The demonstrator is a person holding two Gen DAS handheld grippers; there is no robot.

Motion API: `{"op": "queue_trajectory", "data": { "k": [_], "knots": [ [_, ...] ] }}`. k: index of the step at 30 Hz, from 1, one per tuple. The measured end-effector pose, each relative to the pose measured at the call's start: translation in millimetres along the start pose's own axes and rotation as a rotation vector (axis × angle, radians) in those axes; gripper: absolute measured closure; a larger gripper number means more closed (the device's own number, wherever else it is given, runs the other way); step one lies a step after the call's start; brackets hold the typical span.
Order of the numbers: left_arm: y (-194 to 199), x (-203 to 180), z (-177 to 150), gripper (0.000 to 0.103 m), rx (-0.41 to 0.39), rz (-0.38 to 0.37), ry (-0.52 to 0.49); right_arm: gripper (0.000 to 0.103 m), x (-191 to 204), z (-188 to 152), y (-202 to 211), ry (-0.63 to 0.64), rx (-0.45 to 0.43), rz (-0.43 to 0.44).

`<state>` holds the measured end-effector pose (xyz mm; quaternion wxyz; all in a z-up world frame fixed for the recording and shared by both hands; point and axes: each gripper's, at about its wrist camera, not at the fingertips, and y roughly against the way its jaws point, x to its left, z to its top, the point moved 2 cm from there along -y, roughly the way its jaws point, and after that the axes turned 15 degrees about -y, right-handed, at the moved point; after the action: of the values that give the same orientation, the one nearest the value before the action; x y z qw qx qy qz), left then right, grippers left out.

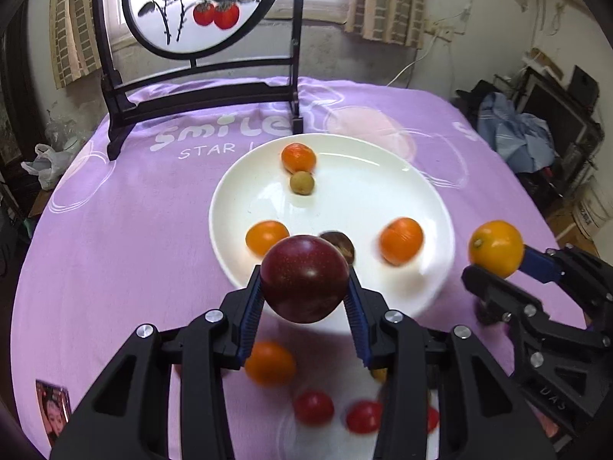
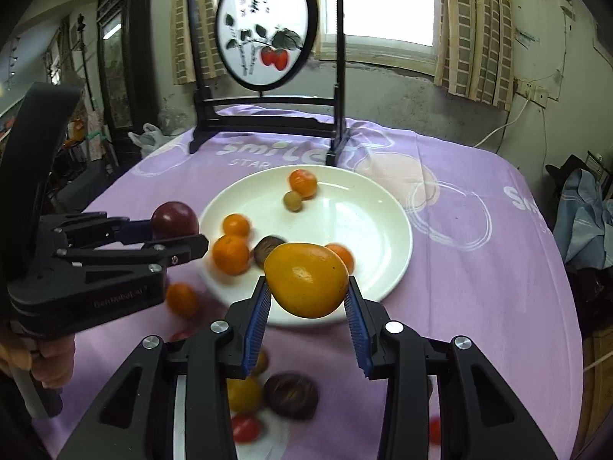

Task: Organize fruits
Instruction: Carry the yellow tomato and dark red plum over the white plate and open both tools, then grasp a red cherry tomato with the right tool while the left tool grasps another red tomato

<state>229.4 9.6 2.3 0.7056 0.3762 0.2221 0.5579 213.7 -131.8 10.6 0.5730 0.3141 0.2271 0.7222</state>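
Observation:
My left gripper (image 1: 304, 291) is shut on a dark red plum (image 1: 304, 278) and holds it above the near rim of a white plate (image 1: 345, 191). My right gripper (image 2: 308, 293) is shut on a yellow-orange fruit (image 2: 306, 280) and holds it over the plate's (image 2: 364, 211) near edge. The plate holds several small oranges (image 1: 400, 239), a small green-brown fruit (image 1: 302, 183) and a dark brown fruit (image 1: 341, 243). In the left wrist view the right gripper (image 1: 494, 264) is at the right. In the right wrist view the left gripper (image 2: 176, 237) is at the left.
A purple cloth (image 1: 134, 211) covers the table. A black-framed round screen (image 1: 195, 7) stands at the back. Loose fruit lies near me: an orange (image 1: 270, 362), red tomatoes (image 1: 314, 408), a brown fruit (image 2: 291, 395). A photo card (image 1: 53, 406) lies front left.

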Motion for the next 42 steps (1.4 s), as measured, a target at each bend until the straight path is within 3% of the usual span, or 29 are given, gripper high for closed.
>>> {"op": "queue_trajectory", "data": {
  "k": [5,10,11,13,14,15,18,22,30,34,36,38,42],
  "knots": [
    [-40.3,3.7,26.9,0.063,0.024,0.011,0.017,0.063,-15.9,25.9,-53.4,-0.059,0.054,-0.034],
    [-67.6,-0.5,37.0,0.062,0.046,0.007,0.019,0.061,-27.6,26.4,-82.6,-0.132,0.09,-0.009],
    [-72.6,-1.5,37.7,0.06,0.054,0.009,0.023,0.049,-30.3,26.7,-84.7,-0.152,0.087,-0.005],
    [-74.0,-0.3,38.3,0.051,0.047,0.036,0.04,0.047,-35.1,27.1,-84.8,-0.181,0.092,-0.006],
    [-72.3,1.3,38.0,0.04,0.046,0.062,0.051,0.047,-37.7,27.0,-83.9,-0.192,0.099,0.003],
    [-69.2,2.3,37.0,0.034,0.042,0.075,0.063,0.047,-40.3,26.3,-81.4,-0.199,0.106,0.01],
    [-56.4,0.0,33.6,0.033,0.019,0.047,0.061,0.046,-41.7,21.1,-70.7,-0.191,0.105,0.012],
    [-32.1,-12.2,22.1,0.031,-0.012,0.07,0.022,0.043,-42.3,9.9,-51.0,-0.185,0.1,0.029],
    [18.2,-44.1,-29.0,0.02,-0.041,0.086,-0.063,0.04,-42.8,-32.9,0.0,-0.13,0.093,0.016],
    [37.1,-55.4,-60.3,0.018,-0.04,0.077,-0.06,0.037,-45.2,-57.5,31.0,-0.13,0.047,-0.006],
    [43.2,-57.4,-74.7,0.016,-0.032,0.073,-0.045,0.027,-44.1,-72.5,51.3,-0.118,-0.004,-0.013],
    [49.5,-58.0,-89.7,0.016,-0.028,0.07,-0.027,0.024,-40.7,-88.3,67.7,-0.088,-0.031,-0.016],
    [57.8,-56.3,-114.7,0.016,-0.012,0.056,0.014,0.019,-43.4,-113.6,79.8,-0.088,-0.009,-0.023]
  ]
}}
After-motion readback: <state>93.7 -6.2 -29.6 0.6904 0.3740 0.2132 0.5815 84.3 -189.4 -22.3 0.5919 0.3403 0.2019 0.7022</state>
